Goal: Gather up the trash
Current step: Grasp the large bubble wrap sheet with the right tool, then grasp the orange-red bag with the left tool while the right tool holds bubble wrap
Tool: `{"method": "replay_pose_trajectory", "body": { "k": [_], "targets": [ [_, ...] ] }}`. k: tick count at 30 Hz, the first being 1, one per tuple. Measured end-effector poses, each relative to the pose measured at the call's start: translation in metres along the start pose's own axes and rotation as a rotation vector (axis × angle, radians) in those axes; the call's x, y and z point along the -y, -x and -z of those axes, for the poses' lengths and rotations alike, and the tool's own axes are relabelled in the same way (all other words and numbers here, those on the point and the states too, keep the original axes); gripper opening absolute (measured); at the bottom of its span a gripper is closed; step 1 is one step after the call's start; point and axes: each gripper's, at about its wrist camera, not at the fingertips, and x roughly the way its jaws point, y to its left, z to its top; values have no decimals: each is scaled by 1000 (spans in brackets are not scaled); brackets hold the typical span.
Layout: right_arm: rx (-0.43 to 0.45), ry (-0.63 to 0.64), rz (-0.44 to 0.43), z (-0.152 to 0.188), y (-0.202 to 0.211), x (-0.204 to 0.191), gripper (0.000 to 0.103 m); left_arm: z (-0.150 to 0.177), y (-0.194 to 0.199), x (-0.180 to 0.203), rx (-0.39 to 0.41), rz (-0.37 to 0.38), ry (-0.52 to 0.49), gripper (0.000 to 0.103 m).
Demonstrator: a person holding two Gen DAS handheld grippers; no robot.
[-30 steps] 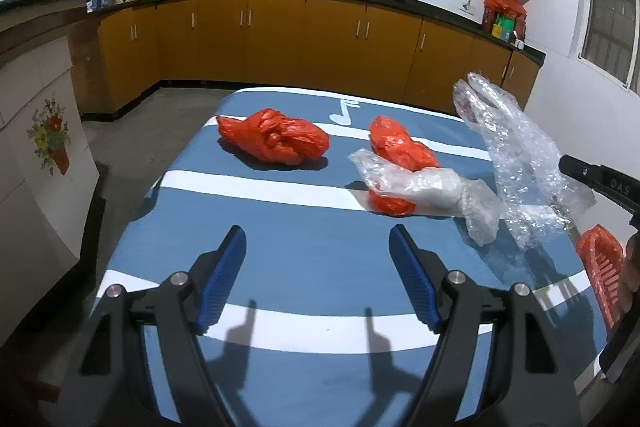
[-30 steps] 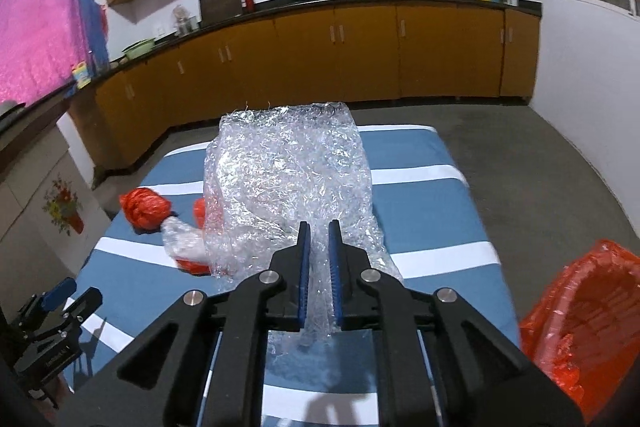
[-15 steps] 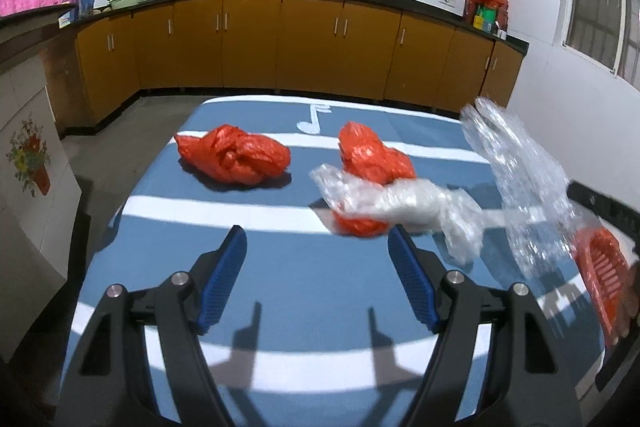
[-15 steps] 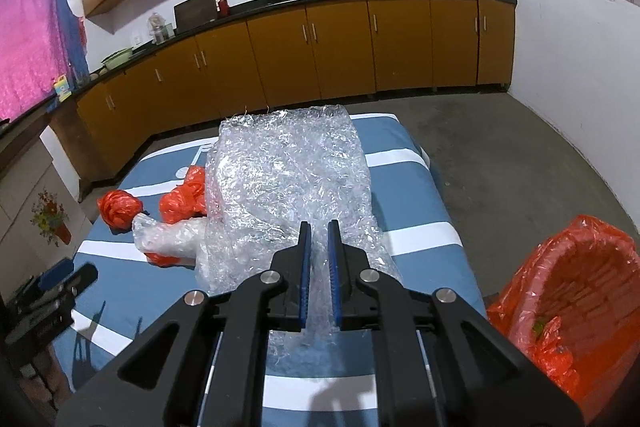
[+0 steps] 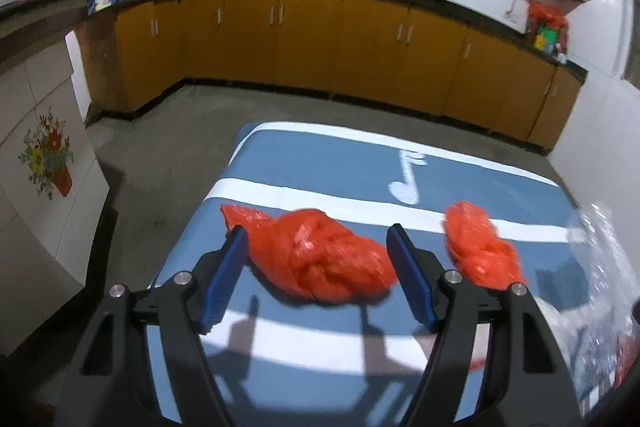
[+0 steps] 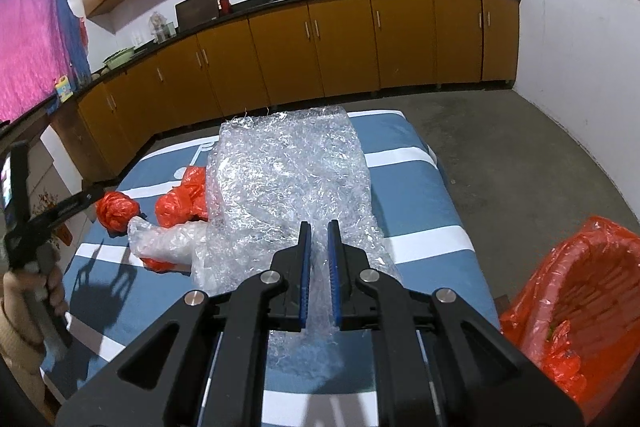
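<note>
Your left gripper (image 5: pixel 316 253) gapes wide – a crumpled red bag (image 5: pixel 320 261) sits between its fingers; your right gripper (image 6: pixel 319 247) pinches the bubble wrap (image 6: pixel 288 179).

Blue white-striped table (image 6: pixel 436 215): two red bags (image 5: pixel 316 259) (image 5: pixel 482 249), clear bag (image 6: pixel 168 243), bubble wrap (image 6: pixel 288 179) (partly lifted).

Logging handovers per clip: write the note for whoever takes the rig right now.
Right gripper: shut on bubble wrap, lifted over the table.
Left gripper: open, jaws either side of the left red bag, not closed.
Also on the table: second red bag, clear plastic bag.
Red-lined bin sits right of the table.
Left: bin the wrap, then the bags.
</note>
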Motion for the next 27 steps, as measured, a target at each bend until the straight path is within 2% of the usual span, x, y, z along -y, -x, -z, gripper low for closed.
{"method": "replay_pose_trajectory", "body": {
  "k": [7, 9, 15, 20, 27],
  "targets": [
    [-13, -5, 0, 1, -4, 6, 9, -3, -51, -3, -125, -35, 3, 71],
    [-17, -11, 2, 1, -4, 8, 9, -2, -53, -2, -128, -30, -6, 71],
    [-27, -26, -3, 3, -5, 9, 9, 6, -47, 1, -131, 37, -22, 61],
    [-31, -14, -4, 4, -1, 4, 9, 15, -39, 10, -114, 56, -66, 50],
    [-18, -23, 5, 4, 11, 8, 9, 22, -20, 18, -74, 66, -100, 46]
  ]
}}
